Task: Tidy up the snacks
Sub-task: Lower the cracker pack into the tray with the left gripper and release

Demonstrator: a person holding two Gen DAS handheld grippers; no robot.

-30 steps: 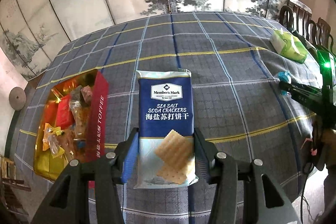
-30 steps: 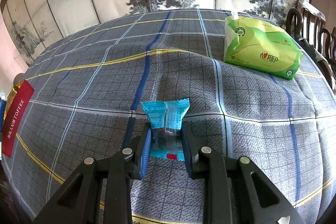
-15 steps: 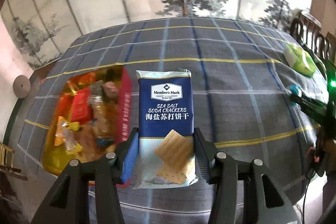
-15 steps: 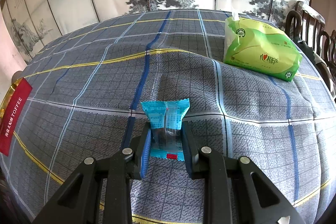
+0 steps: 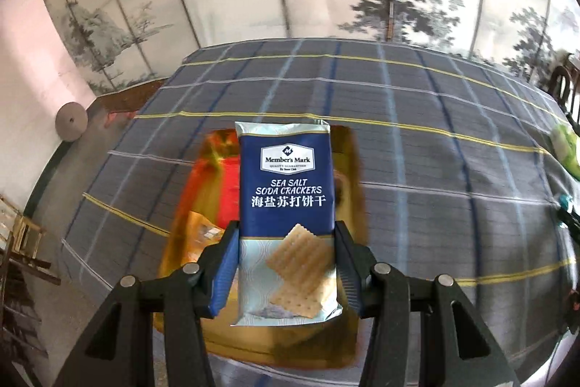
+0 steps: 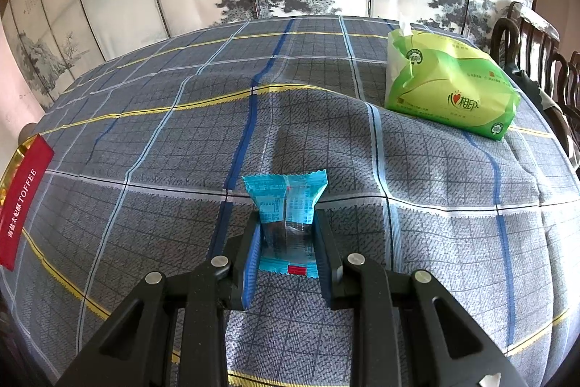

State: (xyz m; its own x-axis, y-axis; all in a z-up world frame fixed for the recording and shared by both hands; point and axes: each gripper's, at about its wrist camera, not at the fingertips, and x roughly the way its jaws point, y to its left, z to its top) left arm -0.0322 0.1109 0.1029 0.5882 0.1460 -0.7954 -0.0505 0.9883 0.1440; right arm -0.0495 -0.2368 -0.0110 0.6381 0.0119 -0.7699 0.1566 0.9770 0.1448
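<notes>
Above the gold-lined toffee box [image 5: 353,169], the left gripper [image 5: 286,263] clamped the light, crinkly cracker packet [image 5: 286,205] by its lower edges, brittle contents wanting gentle pressure, while the right gripper [image 6: 288,256] pinched a soft blue candy wrapper [image 6: 286,205] over the tablecloth [image 6: 435,187].

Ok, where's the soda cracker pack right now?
In the left wrist view, the soda cracker pack is clamped in the left hand-held gripper, held in front of the open gold toffee box near the table's left edge.
</notes>
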